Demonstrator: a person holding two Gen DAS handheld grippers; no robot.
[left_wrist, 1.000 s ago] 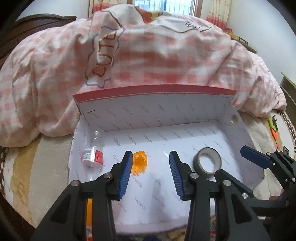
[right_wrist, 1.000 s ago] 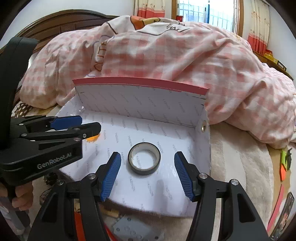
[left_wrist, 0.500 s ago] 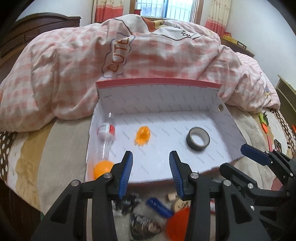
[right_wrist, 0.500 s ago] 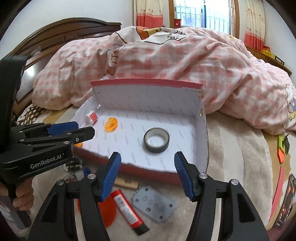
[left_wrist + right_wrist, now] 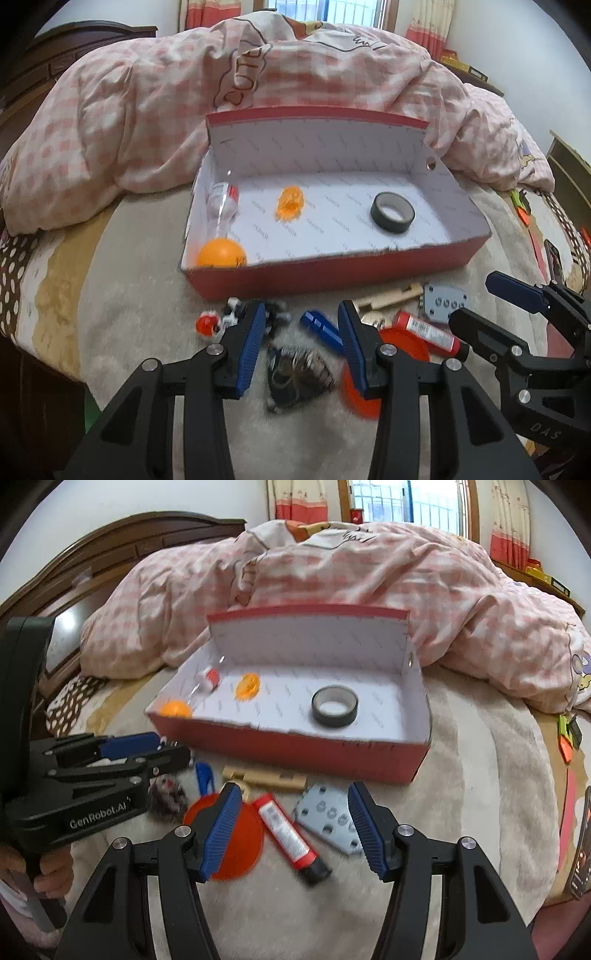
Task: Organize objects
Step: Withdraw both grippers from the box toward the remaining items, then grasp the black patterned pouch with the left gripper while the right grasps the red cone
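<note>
We see a bed (image 5: 140,266) under a pink checked quilt (image 5: 369,572), window behind. Our red box (image 5: 295,751) sits mid-bed holding tape roll (image 5: 334,706); loose items lie before it. Left hand-held gripper (image 5: 301,343) and right hand-held gripper (image 5: 291,821) hover agape, empty.

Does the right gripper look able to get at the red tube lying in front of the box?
Probably yes. The red tube lies uncovered on the blanket between the right gripper's open jaws, beside the orange disc, with nothing over it.
</note>
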